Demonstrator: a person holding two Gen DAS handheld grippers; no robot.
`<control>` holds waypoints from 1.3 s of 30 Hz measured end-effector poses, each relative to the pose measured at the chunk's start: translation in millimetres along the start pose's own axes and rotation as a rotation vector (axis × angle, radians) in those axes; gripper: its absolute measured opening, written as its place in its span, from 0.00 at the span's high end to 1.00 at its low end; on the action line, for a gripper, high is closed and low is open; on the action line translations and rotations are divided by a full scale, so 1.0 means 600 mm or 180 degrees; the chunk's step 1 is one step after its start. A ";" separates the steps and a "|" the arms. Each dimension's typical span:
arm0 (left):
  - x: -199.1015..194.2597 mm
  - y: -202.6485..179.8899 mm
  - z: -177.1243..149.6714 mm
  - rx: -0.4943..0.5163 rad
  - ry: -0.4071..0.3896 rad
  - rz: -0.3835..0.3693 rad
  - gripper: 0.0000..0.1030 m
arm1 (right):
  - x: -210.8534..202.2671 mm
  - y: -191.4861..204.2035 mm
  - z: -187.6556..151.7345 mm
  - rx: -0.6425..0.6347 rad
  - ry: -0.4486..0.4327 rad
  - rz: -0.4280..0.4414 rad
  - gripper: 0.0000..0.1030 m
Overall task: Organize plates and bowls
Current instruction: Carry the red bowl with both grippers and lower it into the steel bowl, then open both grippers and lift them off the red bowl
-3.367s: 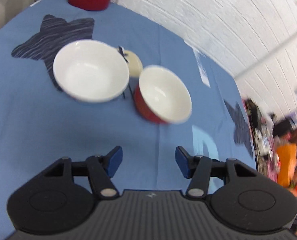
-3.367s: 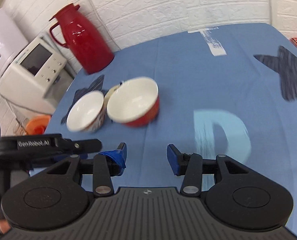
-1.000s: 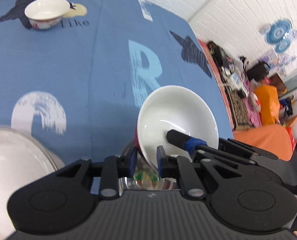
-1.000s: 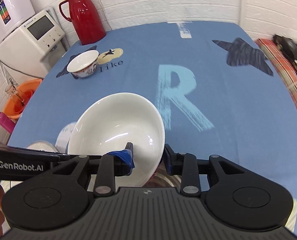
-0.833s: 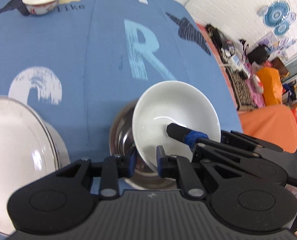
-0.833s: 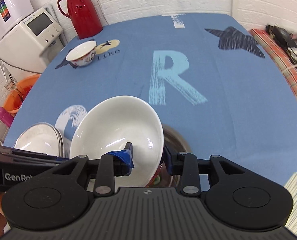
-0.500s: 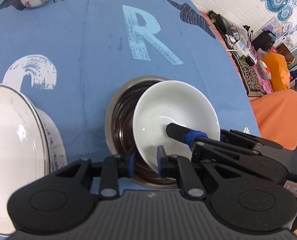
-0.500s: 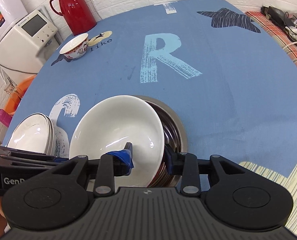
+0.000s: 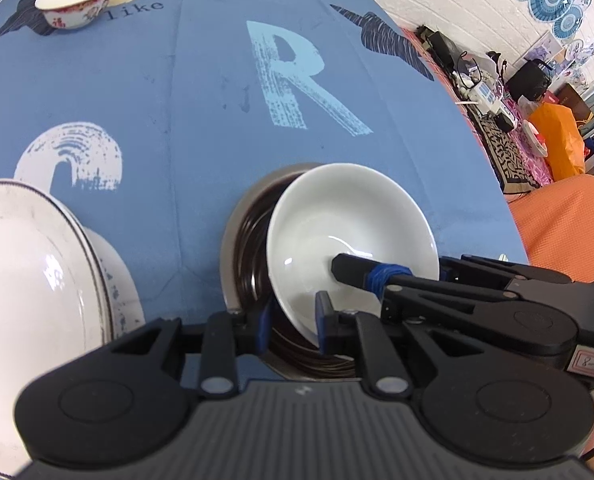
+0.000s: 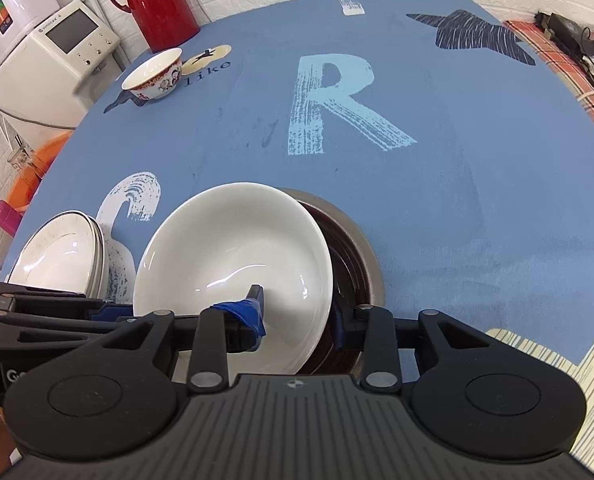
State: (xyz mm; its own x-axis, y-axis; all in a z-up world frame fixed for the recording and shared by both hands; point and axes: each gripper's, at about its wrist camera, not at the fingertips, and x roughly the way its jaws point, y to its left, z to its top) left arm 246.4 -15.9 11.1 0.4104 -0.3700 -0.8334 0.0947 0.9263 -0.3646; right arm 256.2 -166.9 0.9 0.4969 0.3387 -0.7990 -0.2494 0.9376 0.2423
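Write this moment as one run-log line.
left claw: shut on white-lined bowl | right claw: shut on same bowl | bowl: over dark metal-rimmed dish | patterned bowl: far

Both grippers now carry the white bowl (image 10: 233,256) from the far left of the bench down into the near metal bowl (image 10: 361,248), beside the plates (image 10: 57,256).

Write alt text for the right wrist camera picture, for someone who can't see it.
Both grippers pinch the rim of a white bowl held tilted over a dark metal-rimmed bowl on a blue tablecloth; the right gripper is nearest, the left gripper reaches in from the left. Stacked white plates sit left, with a small patterned bowl and red thermos beyond.
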 end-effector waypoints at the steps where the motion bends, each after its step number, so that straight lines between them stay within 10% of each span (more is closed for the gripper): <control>1: -0.001 0.000 0.000 0.0007 -0.0009 0.0002 0.86 | 0.000 0.000 0.000 0.0019 0.0000 0.0001 0.84; 5: -0.013 -0.006 -0.007 0.0103 -0.0113 0.0034 0.80 | -0.005 0.001 -0.001 0.0085 -0.0006 -0.0040 0.83; 10: -0.044 -0.013 -0.013 0.0232 -0.0365 0.0115 0.44 | -0.032 -0.003 0.009 0.0132 -0.0202 -0.0131 0.80; 26: -0.121 -0.019 -0.032 0.0483 -0.0588 -0.0009 0.44 | -0.090 0.000 0.012 0.0100 -0.0437 -0.0149 0.74; 39: -0.173 0.102 0.021 0.0167 -0.0885 0.0386 0.43 | -0.087 -0.021 0.017 0.0405 -0.0429 0.0015 0.72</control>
State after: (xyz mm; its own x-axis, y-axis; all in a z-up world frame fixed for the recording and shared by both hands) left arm 221.1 80.0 81.0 0.6534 -0.2297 -0.7213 0.0735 0.9676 -0.2415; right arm 241.7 -195.8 45.3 0.6051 0.3426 -0.7187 -0.1491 0.9355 0.3205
